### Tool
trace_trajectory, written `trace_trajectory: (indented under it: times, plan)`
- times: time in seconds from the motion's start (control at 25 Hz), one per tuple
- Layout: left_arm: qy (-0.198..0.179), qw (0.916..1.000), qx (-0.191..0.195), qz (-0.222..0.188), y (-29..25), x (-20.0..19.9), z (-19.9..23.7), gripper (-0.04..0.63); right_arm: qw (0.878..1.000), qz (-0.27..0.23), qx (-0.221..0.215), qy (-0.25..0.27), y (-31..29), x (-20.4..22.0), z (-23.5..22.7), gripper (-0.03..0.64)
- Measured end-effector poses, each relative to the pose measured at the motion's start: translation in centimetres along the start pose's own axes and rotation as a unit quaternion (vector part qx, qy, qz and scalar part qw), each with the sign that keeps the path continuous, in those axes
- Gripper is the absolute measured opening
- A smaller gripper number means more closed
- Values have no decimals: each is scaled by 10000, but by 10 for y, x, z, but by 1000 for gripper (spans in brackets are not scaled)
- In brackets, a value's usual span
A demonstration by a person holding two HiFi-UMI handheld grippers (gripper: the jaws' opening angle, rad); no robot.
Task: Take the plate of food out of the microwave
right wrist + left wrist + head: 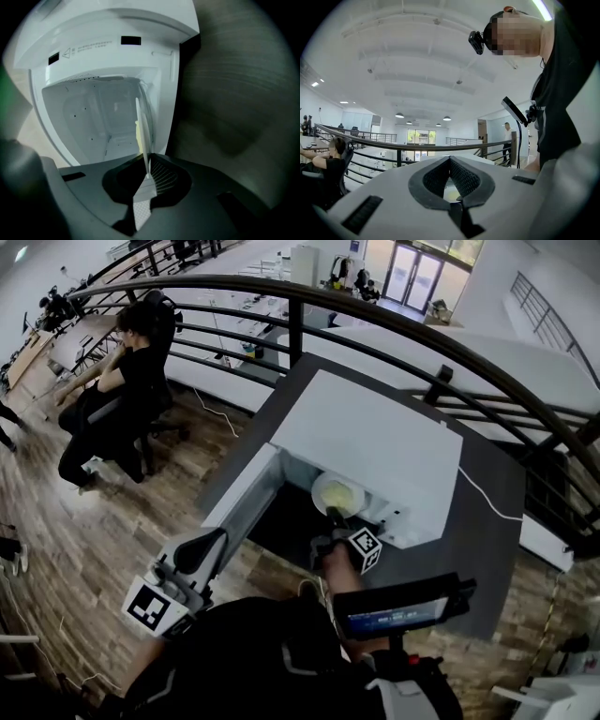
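Nearest, in front of the microwave and just off the outer edge of its open door, the left gripper hangs idle, its jaws together on nothing. The right gripper reaches to the microwave's mouth, jaws pinched narrow on the near rim of the plate. The grasp looks made and the withdrawal is in hand. The next move calls for a straight pull out of the opening, keeping the plate level and clear of the door frame. The plate is white, round and thin-rimmed, carrying pale yellow food, and sits at the front of the microwave's white cavity.
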State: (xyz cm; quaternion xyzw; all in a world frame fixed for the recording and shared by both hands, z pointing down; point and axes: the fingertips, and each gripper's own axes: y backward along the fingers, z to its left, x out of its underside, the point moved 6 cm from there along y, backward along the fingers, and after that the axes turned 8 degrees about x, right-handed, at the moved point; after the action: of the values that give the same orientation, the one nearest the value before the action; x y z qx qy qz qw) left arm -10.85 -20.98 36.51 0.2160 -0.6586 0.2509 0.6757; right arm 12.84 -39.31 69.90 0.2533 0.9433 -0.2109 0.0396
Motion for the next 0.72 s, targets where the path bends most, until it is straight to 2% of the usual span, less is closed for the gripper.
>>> trace_trajectory:
  times: [0.36,0.72]
  plan:
    - [113,9990,383,-193,15,7,-6,5,9987,287,-367,226,43,35,18,21]
    - [295,9947,900,-398,40,12,-12,5,9972,288,-531,444,101,76,37,21]
